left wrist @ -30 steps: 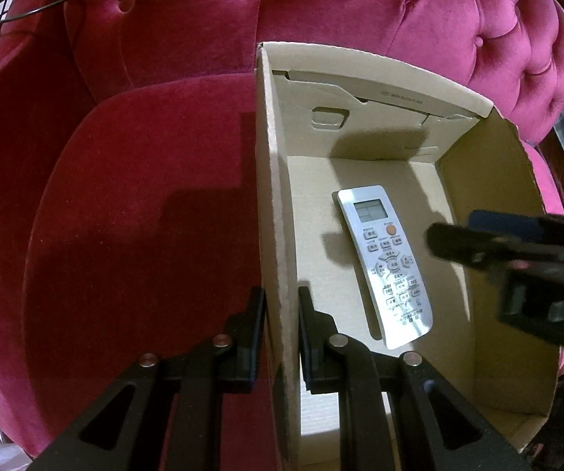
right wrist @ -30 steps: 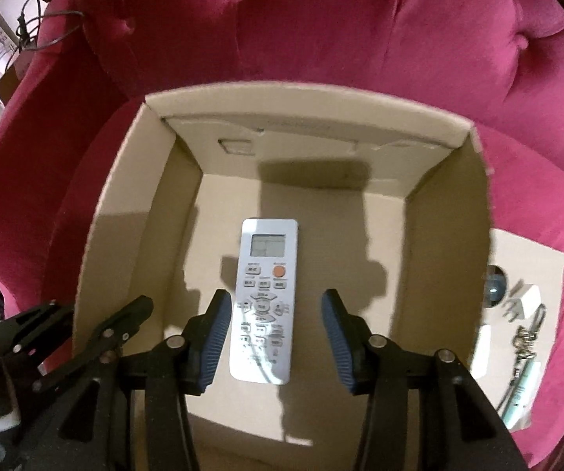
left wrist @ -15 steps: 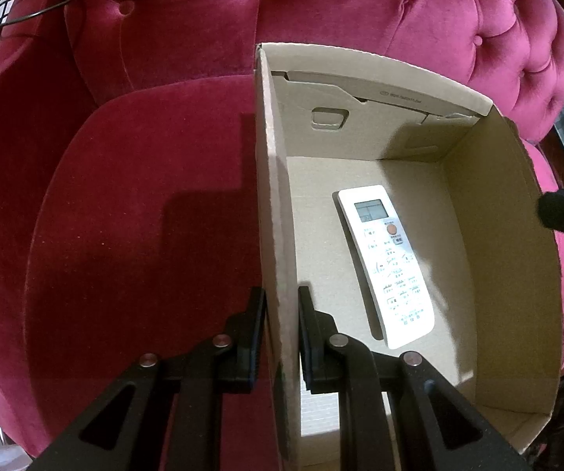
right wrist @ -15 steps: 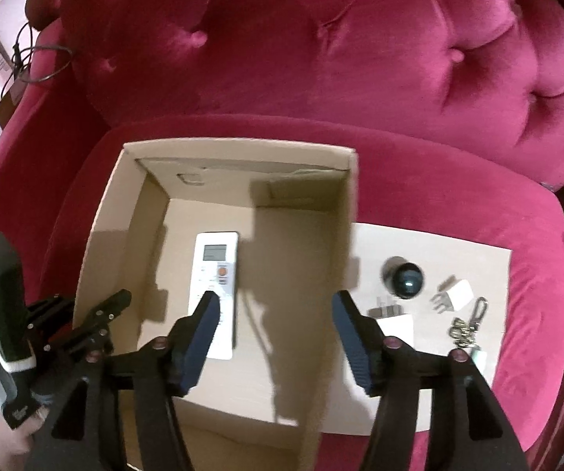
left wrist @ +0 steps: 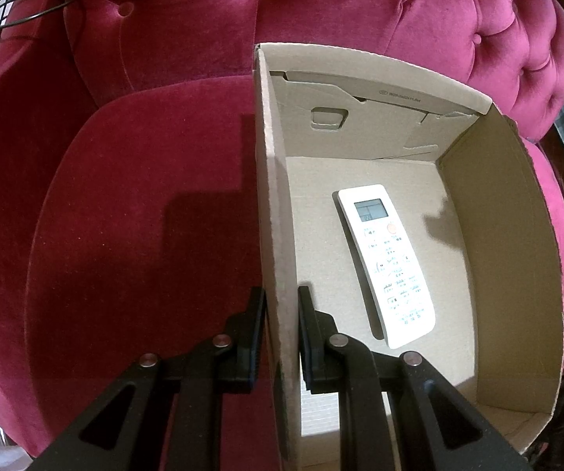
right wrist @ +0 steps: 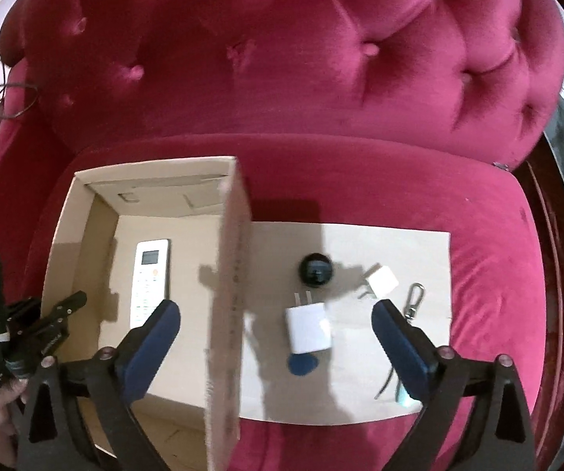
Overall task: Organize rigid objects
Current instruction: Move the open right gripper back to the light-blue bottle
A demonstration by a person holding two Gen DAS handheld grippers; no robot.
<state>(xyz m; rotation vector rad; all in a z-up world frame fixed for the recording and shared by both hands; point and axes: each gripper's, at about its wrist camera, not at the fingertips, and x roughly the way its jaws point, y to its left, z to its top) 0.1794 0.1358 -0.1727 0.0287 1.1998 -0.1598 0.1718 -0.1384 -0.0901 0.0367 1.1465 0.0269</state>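
Left gripper point(left wrist: 280, 337) clamped on the cardboard box point(left wrist: 274, 212) wall. Right gripper point(right wrist: 276, 329) has just been opening; fingers now wide apart, nothing between them, above the white charger point(right wrist: 307, 331). Remote point(left wrist: 387, 263) lies flat on the box floor.

Risk: the charger could slide off on the flat sheet point(right wrist: 431, 243) if pinched off-centre. Box wall is close on the left; black ball point(right wrist: 316, 269), small white cube point(right wrist: 382, 280) and key clip point(right wrist: 414, 300) crowd the sheet.
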